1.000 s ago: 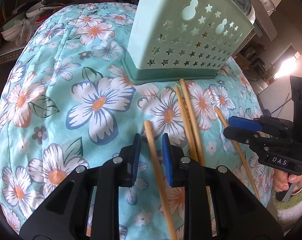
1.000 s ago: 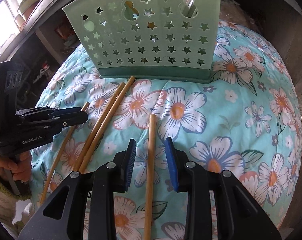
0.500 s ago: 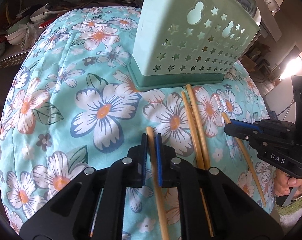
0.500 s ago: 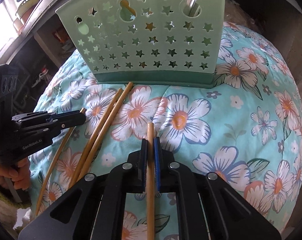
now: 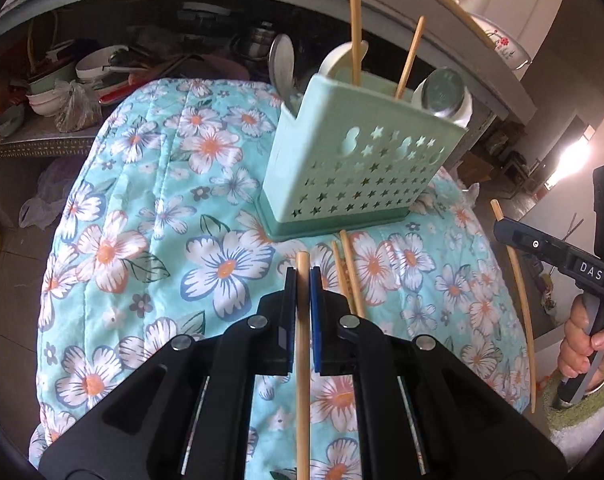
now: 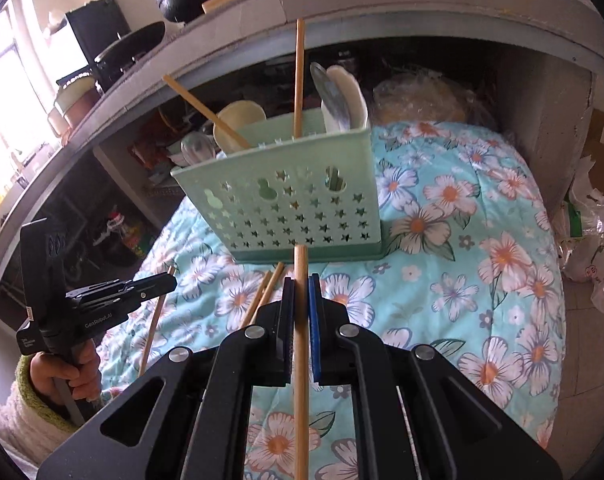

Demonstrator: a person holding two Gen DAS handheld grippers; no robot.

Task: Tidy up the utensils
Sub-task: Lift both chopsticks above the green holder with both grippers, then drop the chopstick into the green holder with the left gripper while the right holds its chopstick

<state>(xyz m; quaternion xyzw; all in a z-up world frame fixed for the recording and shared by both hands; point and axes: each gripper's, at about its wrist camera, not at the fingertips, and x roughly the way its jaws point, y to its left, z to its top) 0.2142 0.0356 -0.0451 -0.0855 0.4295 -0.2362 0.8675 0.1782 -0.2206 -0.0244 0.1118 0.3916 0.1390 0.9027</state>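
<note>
I judge the job partly done: the green holder (image 5: 353,168) at my 12 o'clock already carries spoons and two chopsticks, while two loose chopsticks (image 5: 347,276) lie at its foot. My left hand-held gripper (image 5: 300,304) pinches one chopstick (image 5: 302,360); my right hand-held gripper (image 6: 300,308) pinches another chopstick (image 6: 300,360).

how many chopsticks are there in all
6: one in the left tool, one in the right tool, two on the cloth and two upright in the holder. More may be hidden inside.
</note>
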